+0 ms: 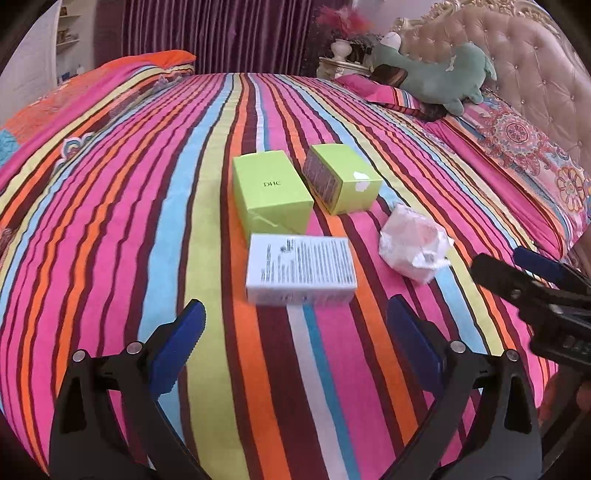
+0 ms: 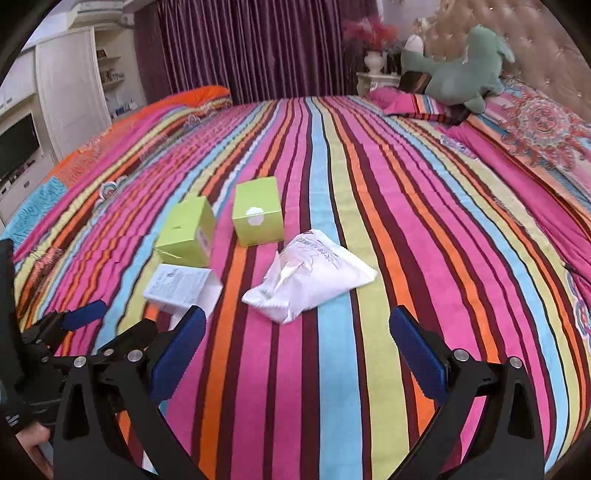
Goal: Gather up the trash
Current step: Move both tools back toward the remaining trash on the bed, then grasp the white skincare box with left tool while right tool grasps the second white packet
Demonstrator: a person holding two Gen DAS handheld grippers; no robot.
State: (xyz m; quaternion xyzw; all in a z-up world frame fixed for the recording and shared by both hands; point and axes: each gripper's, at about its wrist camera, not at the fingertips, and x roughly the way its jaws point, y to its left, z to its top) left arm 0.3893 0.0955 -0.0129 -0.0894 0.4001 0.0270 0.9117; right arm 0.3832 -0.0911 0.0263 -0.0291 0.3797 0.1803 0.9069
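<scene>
On the striped bedspread [image 1: 110,206] lie two green boxes, one marked DHC [image 1: 271,195] and one with a torn white spot [image 1: 341,182], a white printed box [image 1: 301,269] and a crumpled white bag [image 1: 413,245]. My left gripper [image 1: 295,325] is open and empty, just short of the white box. My right gripper [image 2: 297,332] is open and empty, just short of the white bag [image 2: 310,280]. The right wrist view also shows the DHC box [image 2: 186,232], the other green box [image 2: 256,212] and the white box [image 2: 181,286]. Each gripper shows at the edge of the other's view.
A green plush toy [image 1: 439,79] lies on patterned pillows [image 1: 517,140] by the tufted headboard [image 1: 532,62] at the right. Purple curtains [image 1: 221,33] hang behind the bed. White shelves and a TV [image 2: 14,147] stand at the left.
</scene>
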